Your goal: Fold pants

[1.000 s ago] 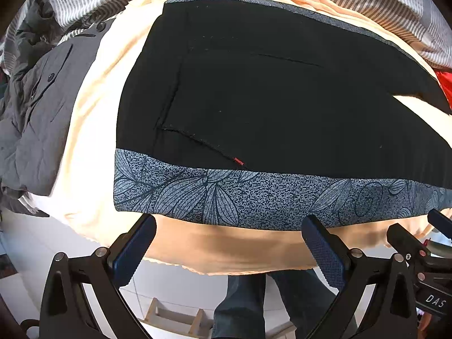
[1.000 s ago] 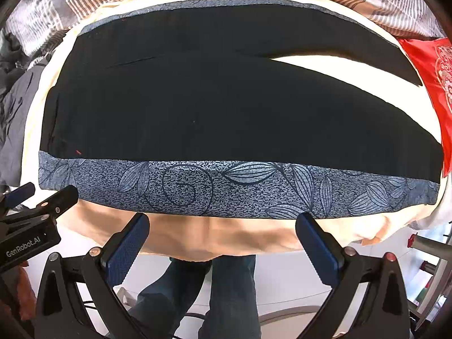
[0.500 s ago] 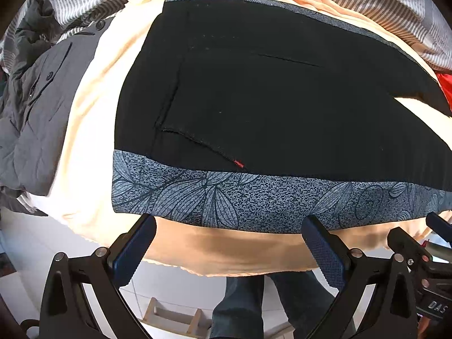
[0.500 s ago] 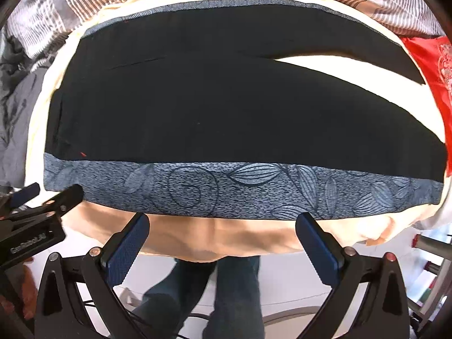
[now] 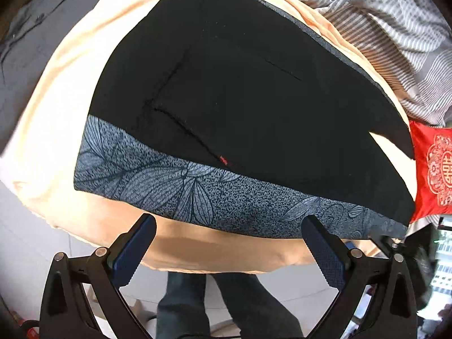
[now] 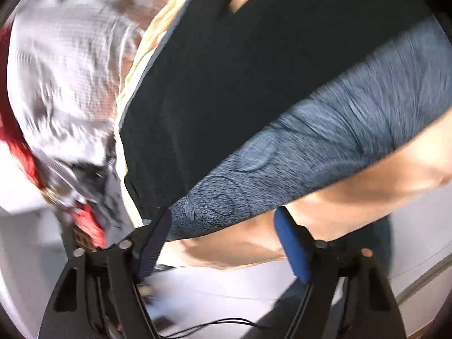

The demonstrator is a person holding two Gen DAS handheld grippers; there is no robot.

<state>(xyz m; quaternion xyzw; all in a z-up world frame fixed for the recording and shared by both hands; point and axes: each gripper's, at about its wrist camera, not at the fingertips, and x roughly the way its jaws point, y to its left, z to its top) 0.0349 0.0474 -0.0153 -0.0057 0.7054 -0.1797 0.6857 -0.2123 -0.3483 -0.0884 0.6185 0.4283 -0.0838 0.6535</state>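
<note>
Two sets of tongs over black pants [image 5: 248, 107] spread flat on peach sheet [image 5: 56, 130], patterned side stripe [image 5: 197, 195] nearest. Left gripper [image 5: 228, 243] wide, empty, at six o'clock below stripe. Right gripper [image 6: 223, 237] closing, stripe's hem end between fingers, not yet pinched. Step, probably: seizing near edge; next calls for firm pinch, then lift toward twelve o'clock. Since earlier: right view swung and blurred, red cushion [image 5: 435, 169] now visible on left view.

one pants [image 5: 254, 99], two tongs [image 5: 228, 243], one red cushion [image 5: 435, 169]
</note>
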